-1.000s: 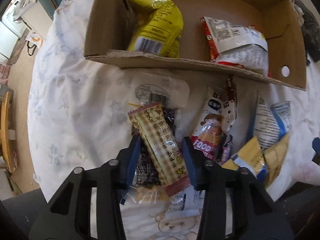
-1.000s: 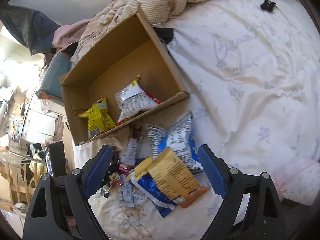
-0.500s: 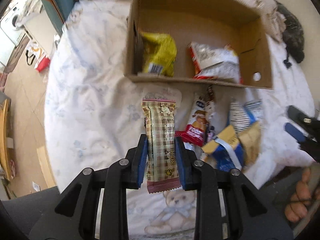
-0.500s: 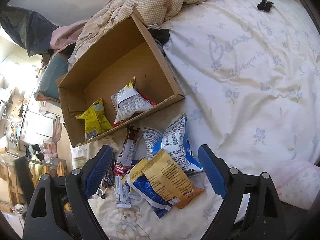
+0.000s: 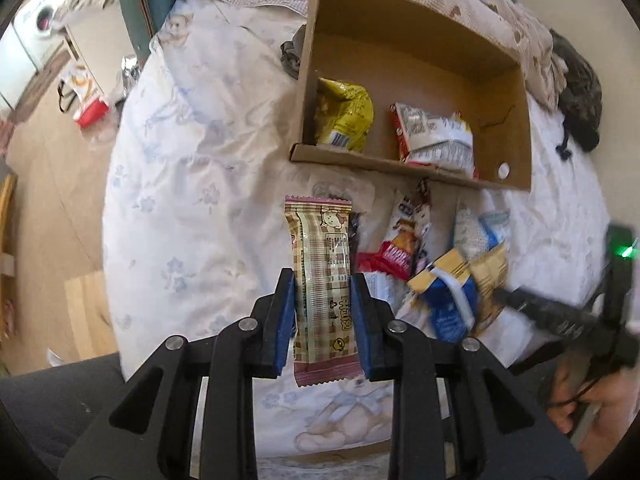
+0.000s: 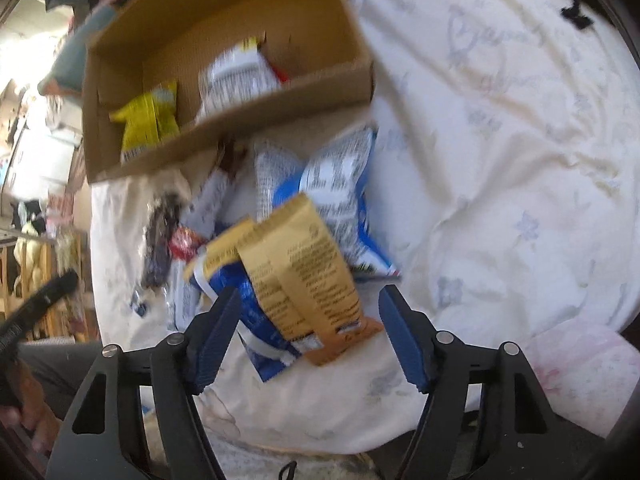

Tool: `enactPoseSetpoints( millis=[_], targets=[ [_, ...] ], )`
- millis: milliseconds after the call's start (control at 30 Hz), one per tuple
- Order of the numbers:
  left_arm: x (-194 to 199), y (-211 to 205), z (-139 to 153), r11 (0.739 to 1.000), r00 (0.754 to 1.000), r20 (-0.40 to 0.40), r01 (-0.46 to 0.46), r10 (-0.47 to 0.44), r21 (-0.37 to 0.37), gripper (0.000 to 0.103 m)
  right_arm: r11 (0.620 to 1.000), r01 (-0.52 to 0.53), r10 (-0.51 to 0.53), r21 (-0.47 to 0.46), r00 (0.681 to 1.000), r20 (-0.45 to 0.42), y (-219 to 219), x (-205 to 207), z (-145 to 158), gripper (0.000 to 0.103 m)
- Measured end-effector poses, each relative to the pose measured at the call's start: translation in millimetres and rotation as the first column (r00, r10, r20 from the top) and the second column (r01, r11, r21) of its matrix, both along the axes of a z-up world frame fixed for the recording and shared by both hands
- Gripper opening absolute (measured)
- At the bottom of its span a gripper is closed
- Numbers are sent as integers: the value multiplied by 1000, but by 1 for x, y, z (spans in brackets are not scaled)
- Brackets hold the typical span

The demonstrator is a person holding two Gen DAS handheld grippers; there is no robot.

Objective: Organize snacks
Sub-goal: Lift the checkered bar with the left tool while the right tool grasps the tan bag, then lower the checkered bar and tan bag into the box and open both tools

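A: Left gripper (image 5: 323, 312) first. Your jaws are pinched on the plaid bar (image 5: 322, 276), low on its length, pads on the long edges. It hangs above the bedsheet (image 5: 180, 208), well short of the box (image 5: 416, 168).

B: How will it handle?

A: Light, I'd say. Crinkly film, likely slick. Looks fairly stiff, since it stands straight up out of the jaws without drooping. You're holding below the middle, so it may pivot if you swing fast. Contents could crack if you squeeze harder.

B: Right gripper (image 6: 310, 328)?

A: Spread wide, holding nothing. The tan pouch (image 6: 304, 264) sits between your fingers, its lower end near them; the view is motion-blurred, so I can't tell if a pad touches it. It lies on a blue pack (image 6: 256, 320).

B: Where do I grab that?

A: Across the tan pouch's width near its lower end, flat seam if you can. Soft bag, probably air-filled; it'll squash and may slip, so close gently.

B: Beyond that?

A: A blue-white bag (image 6: 340, 184) behind the pouch, and a red wrapper (image 5: 394, 248) beside the bar, all loose on the sheet. Then the box, open, with a yellow bag (image 5: 344, 116) on its left and a white-red bag (image 5: 436, 136) at centre. Free floor at the right.
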State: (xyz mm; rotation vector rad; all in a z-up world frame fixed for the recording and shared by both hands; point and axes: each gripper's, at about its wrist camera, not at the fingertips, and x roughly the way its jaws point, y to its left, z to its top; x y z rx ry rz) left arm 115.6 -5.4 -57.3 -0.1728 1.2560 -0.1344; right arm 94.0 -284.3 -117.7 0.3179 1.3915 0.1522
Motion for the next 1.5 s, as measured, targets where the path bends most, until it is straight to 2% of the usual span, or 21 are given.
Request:
enactPoseSetpoints(
  millis=[133, 200, 267, 333, 367, 467, 633, 767, 933, 1167, 1333, 1500],
  targets=[
    [4, -2, 2, 1000, 1000, -3, -3, 3, -29, 23, 1000, -18, 19, 17, 997, -75, 6, 4, -20, 73],
    [4, -4, 3, 999, 1000, -4, 5, -5, -35, 23, 1000, -24, 24, 1, 996, -84, 8, 6, -24, 73],
    [3, -6, 5, 999, 1000, 4, 14, -14, -33, 23, 999, -35, 35, -6, 997, -73, 11, 7, -24, 62],
    [2, -7, 7, 999, 1000, 10, 20, -20, -34, 23, 999, -46, 45, -18, 997, -57, 14, 5, -20, 55],
    [1, -7, 7, 999, 1000, 11, 19, -19, -35, 23, 998, -60, 59, -17, 997, -48, 18, 5, -18, 47],
    [0, -2, 8, 999, 1000, 12, 5, -4, -40, 23, 995, -93, 94, 36, 995, -20, 25, -1, -8, 39],
    [-3, 0, 10, 999, 1000, 20, -3, 4, -35, 23, 982, -124, 107, 145, 987, 122, 29, -11, 25, 38],
    [-7, -3, 12, 1000, 999, 52, 3, -3, -1, 23, 964, -122, 71, 235, 974, 213, 29, -14, 48, 38],
    [-9, 1, 17, 1000, 995, 98, -24, 22, 16, 23, 946, -118, 16, 302, 948, 319, 35, -11, 72, 38],
    [-10, -2, 29, 999, 983, 181, -19, 12, 34, 23, 919, -91, -83, 383, 906, 415, 28, -1, 89, 38],
    [7, -12, 47, 999, 973, 227, 20, -30, 47, 23, 926, -70, -125, 372, 871, 476, 14, 13, 108, 38],
    [33, -33, 55, 993, 965, 247, 66, -87, 94, 23, 918, -39, -164, 394, 868, 468, -2, 29, 111, 38]
  ],
)
